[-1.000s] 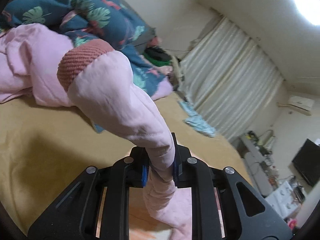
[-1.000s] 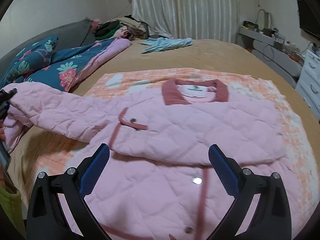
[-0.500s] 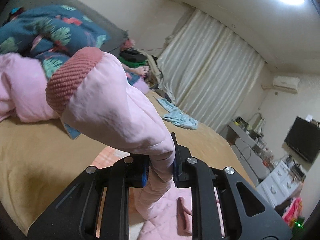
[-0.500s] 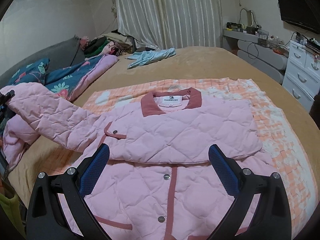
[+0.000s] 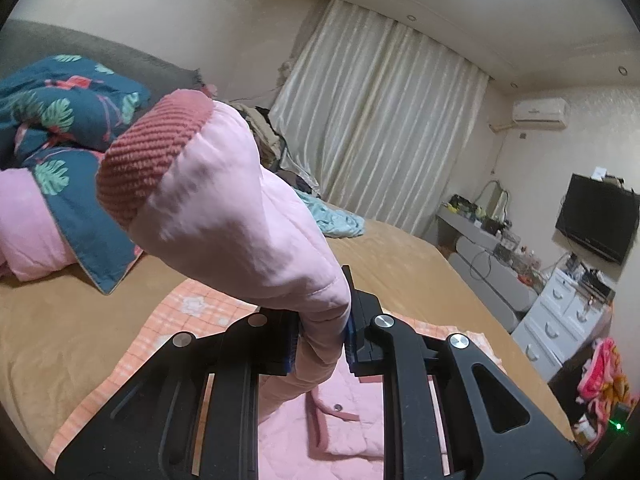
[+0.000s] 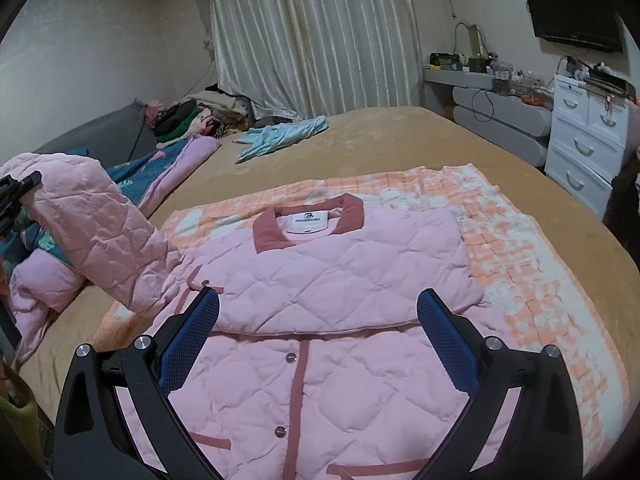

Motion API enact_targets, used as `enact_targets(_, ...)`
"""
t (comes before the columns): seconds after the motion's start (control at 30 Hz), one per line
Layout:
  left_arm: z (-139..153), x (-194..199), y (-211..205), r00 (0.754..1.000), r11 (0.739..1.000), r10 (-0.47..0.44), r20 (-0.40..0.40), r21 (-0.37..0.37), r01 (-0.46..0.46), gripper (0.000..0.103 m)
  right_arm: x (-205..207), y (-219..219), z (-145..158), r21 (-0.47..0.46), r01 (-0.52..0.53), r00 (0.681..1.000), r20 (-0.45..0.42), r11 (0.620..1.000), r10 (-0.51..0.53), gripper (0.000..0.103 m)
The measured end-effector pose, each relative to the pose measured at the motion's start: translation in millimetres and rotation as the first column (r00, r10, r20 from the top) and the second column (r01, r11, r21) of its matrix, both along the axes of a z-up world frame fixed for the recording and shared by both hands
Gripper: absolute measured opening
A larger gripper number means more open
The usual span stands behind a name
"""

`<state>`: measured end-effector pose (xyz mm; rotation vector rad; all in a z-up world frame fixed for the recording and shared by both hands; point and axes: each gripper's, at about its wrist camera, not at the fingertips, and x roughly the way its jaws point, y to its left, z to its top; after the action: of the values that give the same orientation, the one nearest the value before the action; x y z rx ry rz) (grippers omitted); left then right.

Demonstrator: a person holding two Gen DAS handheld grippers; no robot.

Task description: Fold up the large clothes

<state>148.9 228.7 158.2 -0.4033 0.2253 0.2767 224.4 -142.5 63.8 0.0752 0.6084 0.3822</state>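
While one sleeve lies folded across the jacket [image 6: 340, 280], left tongs [image 5: 320, 336] pinch the other sleeve [image 5: 248, 220], unfolded; right tongs [image 6: 318, 340] spread, empty.

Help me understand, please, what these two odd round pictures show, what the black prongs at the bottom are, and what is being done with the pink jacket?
No robot arm is involved: a person holds a two-finger gripper in each hand, and a fisheye camera on each looks out along its fingers. The black prongs with blue pads are those fingers.

The left camera's picture shows the left gripper shut on the jacket's sleeve, lifted off the bed, with its ribbed dark pink cuff hanging forward.

The right camera's picture shows the right gripper open and empty above the pink quilted jacket. The jacket lies front up on a checked orange blanket on the tan bed, its other sleeve already folded across the chest. A light blue garment lies farther back.
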Motion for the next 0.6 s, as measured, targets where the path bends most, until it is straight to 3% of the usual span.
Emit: enact_targets(0.6, -11, 46, -66, 0.990, 0.988, -0.110, -0.084, 0.099, 0.118, 0.010, 9, -48, -6, 0.072, 0.065, 0.998, -0.028, 0.995, -0.063, 0.099)
